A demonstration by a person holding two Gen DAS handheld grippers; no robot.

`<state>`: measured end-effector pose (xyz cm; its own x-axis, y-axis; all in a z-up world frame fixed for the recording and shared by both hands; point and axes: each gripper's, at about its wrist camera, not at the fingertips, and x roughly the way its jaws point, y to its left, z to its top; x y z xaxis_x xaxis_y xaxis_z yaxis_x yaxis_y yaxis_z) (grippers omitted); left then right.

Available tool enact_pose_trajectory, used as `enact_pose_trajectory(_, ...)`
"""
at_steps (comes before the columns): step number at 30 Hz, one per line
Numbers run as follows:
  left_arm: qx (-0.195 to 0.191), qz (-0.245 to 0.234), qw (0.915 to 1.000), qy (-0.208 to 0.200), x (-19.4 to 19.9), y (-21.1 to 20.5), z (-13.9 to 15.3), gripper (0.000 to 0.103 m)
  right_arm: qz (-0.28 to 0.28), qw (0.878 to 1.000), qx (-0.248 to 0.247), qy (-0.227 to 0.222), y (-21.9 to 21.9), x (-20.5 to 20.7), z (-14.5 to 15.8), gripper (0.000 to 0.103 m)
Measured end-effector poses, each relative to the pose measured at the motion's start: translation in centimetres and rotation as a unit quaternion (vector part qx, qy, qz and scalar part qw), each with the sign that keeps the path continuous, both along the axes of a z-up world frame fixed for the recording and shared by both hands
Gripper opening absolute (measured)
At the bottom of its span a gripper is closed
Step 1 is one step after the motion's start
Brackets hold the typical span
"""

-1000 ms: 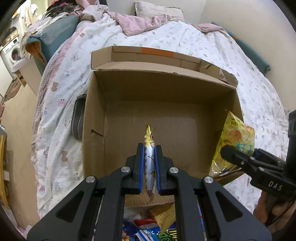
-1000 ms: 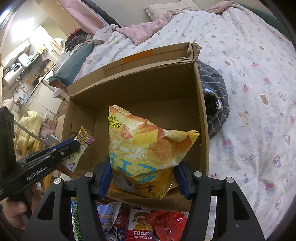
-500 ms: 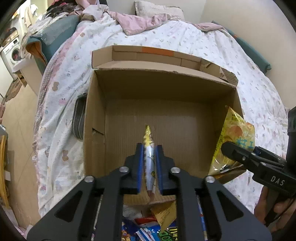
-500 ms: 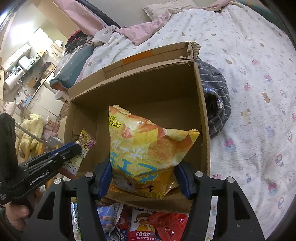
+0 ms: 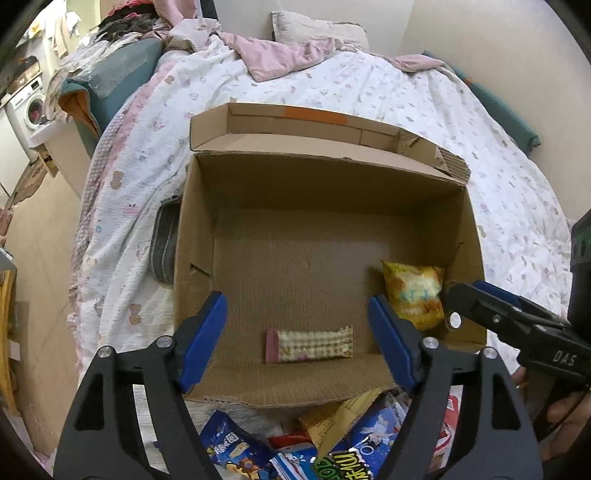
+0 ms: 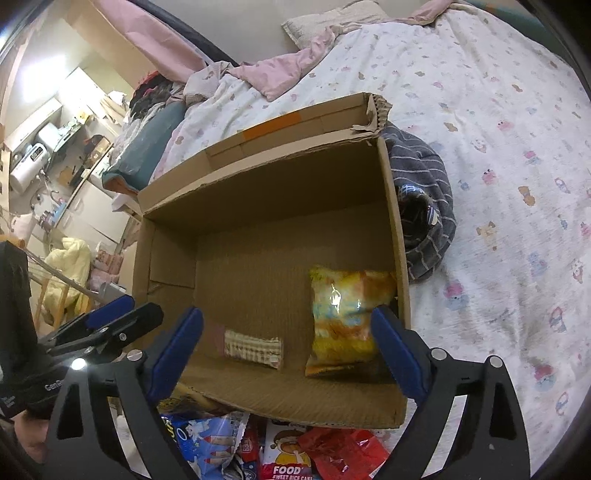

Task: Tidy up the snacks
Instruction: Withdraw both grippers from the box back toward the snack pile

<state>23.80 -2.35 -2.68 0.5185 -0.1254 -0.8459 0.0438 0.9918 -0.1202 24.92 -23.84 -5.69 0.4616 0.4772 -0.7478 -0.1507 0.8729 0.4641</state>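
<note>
An open cardboard box (image 5: pixel 280 184) (image 6: pixel 258 177) stands on the bed. On its floor near the front wall lies a narrow checked snack packet (image 5: pixel 308 344) (image 6: pixel 254 348). A yellow chip bag (image 5: pixel 413 291) (image 6: pixel 349 317) rests in the box's right front corner. My left gripper (image 5: pixel 297 338) hangs above the box's front edge, its jaws opening, nothing between the blue pads. My right gripper (image 6: pixel 286 349) hovers over the same edge, jaws also opening and clear of the chip bag. Each gripper shows at the side of the other's view.
A heap of snack packets (image 5: pixel 295 443) (image 6: pixel 266 450) lies in front of the box. A grey striped cloth (image 6: pixel 424 206) is bunched against the box's right wall. Pink bedding and a pillow (image 5: pixel 317 33) lie at the far end of the bed.
Both grippers opened. The narrow packet dropped from the left gripper onto the box floor, and the chip bag fell from the right gripper into the right corner.
</note>
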Motion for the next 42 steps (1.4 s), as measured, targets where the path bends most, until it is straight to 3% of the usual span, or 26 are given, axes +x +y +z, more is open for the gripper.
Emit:
enact_pose_trajectory(17,-0.013,0.016,0.9996,-0.02,-1.2,0.7,1.1,0.076,-0.004,1.0,0.006,-0.014,-0.2,0.0,1.0,0.095)
enact_pose_trajectory(20,0.016,0.031,0.9989,-0.033,-2.0,1.1,1.9,0.076,-0.008,1.0,0.008,-0.021,-0.4,-0.3,1.7,0.095)
enact_pose_trajectory(24,0.023,0.043,0.9975,-0.051,-3.0,2.2,3.1,0.077,-0.009,0.999,0.012,-0.029,-0.7,-1.6,2.6,0.095)
enact_pose_trajectory(33,-0.002,0.063,0.9964,-0.057,-6.0,3.8,4.3,0.086,-0.006,0.998,-0.007,-0.066,-0.9,-5.0,4.9,0.095)
enact_pose_trajectory(37,-0.001,0.07,0.9955,-0.064,-7.6,4.3,4.8,0.096,-0.018,0.998,0.008,-0.062,-1.5,-6.8,4.9,0.095)
enact_pose_trajectory(42,0.01,0.055,0.9969,-0.056,-9.5,4.1,4.7,0.096,-0.009,0.998,0.009,-0.054,-1.3,-8.9,4.5,0.095)
